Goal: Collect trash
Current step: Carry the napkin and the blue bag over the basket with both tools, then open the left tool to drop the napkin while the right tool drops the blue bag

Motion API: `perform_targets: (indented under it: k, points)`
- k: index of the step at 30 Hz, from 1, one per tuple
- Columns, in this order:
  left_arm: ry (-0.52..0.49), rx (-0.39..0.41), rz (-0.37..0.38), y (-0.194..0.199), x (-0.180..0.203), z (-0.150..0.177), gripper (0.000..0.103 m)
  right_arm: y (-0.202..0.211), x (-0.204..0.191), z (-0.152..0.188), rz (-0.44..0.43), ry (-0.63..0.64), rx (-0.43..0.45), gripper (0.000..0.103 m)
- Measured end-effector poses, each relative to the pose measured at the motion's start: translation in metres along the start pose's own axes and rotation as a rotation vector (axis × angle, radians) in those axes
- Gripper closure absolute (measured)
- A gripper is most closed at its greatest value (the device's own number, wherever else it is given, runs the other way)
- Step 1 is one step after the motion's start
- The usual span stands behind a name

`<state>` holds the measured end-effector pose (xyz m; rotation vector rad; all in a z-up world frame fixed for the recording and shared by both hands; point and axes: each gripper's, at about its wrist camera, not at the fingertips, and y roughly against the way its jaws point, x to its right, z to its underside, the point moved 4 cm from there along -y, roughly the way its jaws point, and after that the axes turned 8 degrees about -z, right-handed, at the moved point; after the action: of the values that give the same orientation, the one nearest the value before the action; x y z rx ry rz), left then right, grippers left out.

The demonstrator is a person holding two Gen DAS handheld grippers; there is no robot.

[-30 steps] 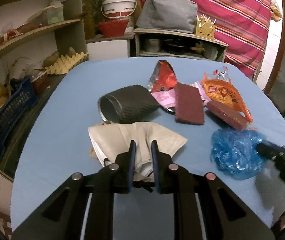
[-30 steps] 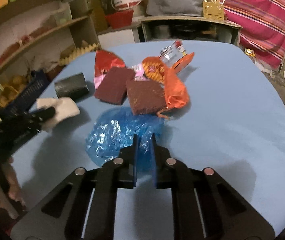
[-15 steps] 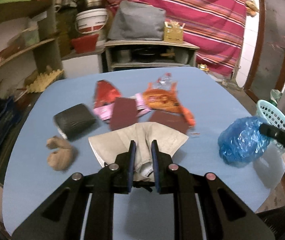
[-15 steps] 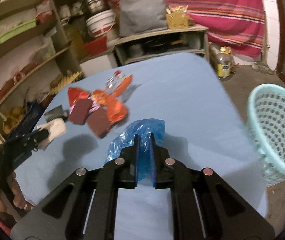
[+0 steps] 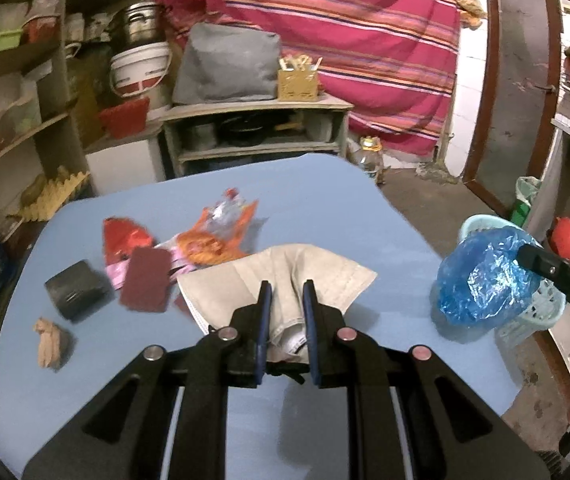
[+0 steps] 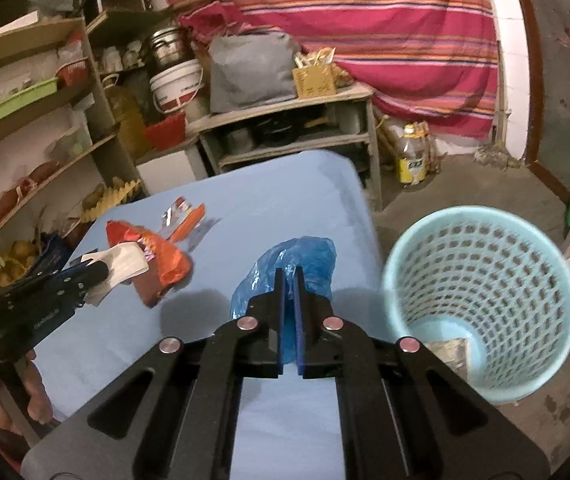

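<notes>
Left to right, table (image 5: pixel 325 200) with blue cover.

Far left, left wrist view: small crumpled tan wad (image 5: pixel 48 343) near the table edge, alone. Next to it, a black rolled pouch (image 5: pixel 76 294), lying on its side.

Then the wrapper pile: maroon scouring pad (image 5: pixel 145 279), flat, overlapping a pink wrapper (image 5: pixel 115 273). Red foil packet (image 5: pixel 123 236) behind them. Orange snack bag (image 5: pixel 201 246) beside it, with a clear crumpled wrapper (image 5: pixel 225 210) at the far end. All on the table, touching or overlapping.

Centre: left gripper (image 5: pixel 287 292), fingers clamped on a beige face mask (image 5: pixel 285 268). Mask bunched between the pads, fanned out past the tips and lifted clear of the table. Right wrist view confirms it: mask (image 6: pixel 121 266) hangs from the left gripper (image 6: pixel 99 270) above the wrappers; a hand (image 6: pixel 13 392) holds that tool.

Right of centre: right gripper (image 6: pixel 289 276), fingers pinched nearly flush on a blue plastic bag (image 6: pixel 293 260). Bag balloons out beyond the tips, off the table, near its right edge. In the left wrist view the bag (image 5: pixel 481 276) sits in front of the basket rim.

Far right: light-blue mesh waste basket (image 6: pixel 481 220) on the floor, just beside the table. Some paper trash (image 6: pixel 447 350) is already at the bottom.
</notes>
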<state>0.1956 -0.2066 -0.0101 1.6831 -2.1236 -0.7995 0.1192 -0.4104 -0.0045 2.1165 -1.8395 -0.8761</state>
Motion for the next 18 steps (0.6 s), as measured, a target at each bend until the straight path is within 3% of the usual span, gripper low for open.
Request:
perform_targets:
  k: [9,18]
  points:
    - [-0.081,0.052,0.110,0.012,0.091,-0.035,0.087,0.054,0.079,-0.021,0.127,-0.040,0.062,0.098]
    - [-0.177,0.068,0.226,0.002,0.192,-0.051,0.087,0.084,0.148,-0.017,0.210,-0.113,0.072,0.098]
